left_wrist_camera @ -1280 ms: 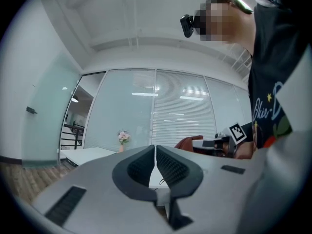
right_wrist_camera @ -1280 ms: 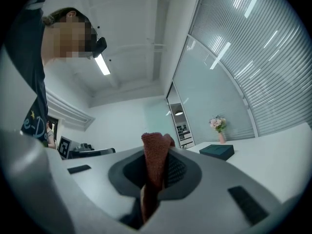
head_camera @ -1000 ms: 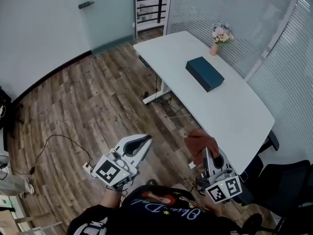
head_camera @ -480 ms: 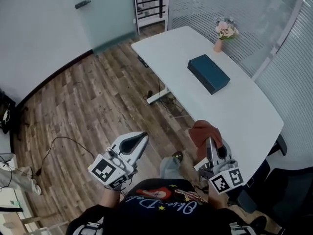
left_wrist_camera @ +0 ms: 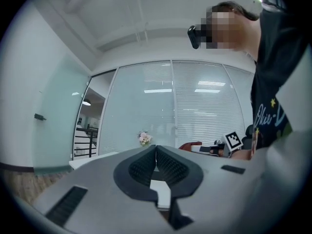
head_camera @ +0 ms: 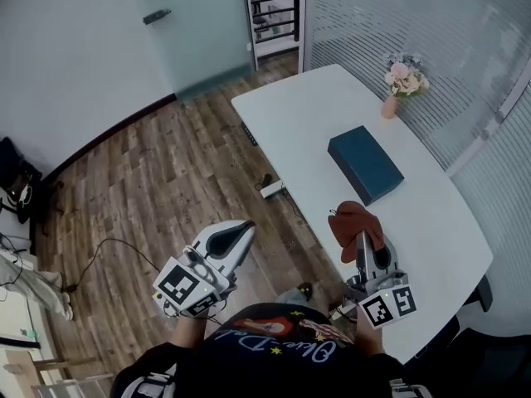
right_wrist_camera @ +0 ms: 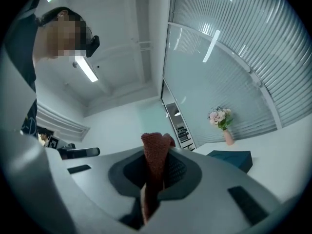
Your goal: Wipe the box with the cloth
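A dark teal box (head_camera: 366,164) lies flat on the white table (head_camera: 307,114); it also shows low at the right of the right gripper view as the box (right_wrist_camera: 231,158). My right gripper (head_camera: 362,235) is shut on a rust-red cloth (head_camera: 355,225), held over the table's near part, short of the box. The cloth (right_wrist_camera: 155,165) stands pinched between the jaws in the right gripper view. My left gripper (head_camera: 246,226) hangs over the wooden floor to the table's left, shut with nothing in it (left_wrist_camera: 155,147).
A pink vase of flowers (head_camera: 401,80) stands at the table's far end, beyond the box. Glass walls with blinds run behind the table. A black cable (head_camera: 99,251) trails on the wooden floor at left. A frosted door (head_camera: 174,23) is at the back.
I have stepped closer to the table. The right gripper with the cloth now sits over the tabletop, nearer the box. The left gripper has barely shifted.
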### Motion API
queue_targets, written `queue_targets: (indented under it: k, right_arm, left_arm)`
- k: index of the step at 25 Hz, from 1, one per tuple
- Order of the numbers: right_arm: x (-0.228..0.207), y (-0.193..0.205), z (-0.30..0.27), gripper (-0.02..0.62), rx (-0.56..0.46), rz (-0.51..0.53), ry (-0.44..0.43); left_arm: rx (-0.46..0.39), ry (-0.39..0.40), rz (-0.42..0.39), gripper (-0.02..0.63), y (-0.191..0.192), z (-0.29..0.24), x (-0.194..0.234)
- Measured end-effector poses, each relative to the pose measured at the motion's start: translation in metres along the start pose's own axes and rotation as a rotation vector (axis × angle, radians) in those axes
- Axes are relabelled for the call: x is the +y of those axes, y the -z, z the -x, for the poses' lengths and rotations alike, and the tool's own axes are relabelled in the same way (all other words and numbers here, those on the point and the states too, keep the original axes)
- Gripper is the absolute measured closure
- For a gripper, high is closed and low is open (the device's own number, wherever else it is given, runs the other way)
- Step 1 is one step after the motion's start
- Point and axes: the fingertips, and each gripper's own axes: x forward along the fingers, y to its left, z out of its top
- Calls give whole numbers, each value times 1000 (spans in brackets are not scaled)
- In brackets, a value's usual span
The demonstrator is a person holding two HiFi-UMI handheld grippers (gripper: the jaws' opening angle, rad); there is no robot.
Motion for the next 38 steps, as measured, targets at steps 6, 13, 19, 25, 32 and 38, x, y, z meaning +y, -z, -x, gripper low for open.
queue_targets:
  k: [6,13,19,25,32,38]
  right_arm:
    - [-45,-7,-12,571,-15,-18,57]
    - [-94,-14,-18,571,-33,-17,113]
    - [-133,-24,-14,571,-55,-7,209]
    - [-172,-29,-13,571,-58,27,331]
    - [-186,-44,-35,571,-108,90,515]
    - [-180,-60,-82,571,-133,178,640]
  left_arm:
    - [25,35,-9,603,-3,-50,13]
    - [24,95,-10,601,4,-109,22]
    - [47,194,11,602,17,-170,28]
    - [22,284,15,601,20,-222,39]
    - [66,412,29,603,35,-268,99]
    - [67,592,-53,601,25,-311,139]
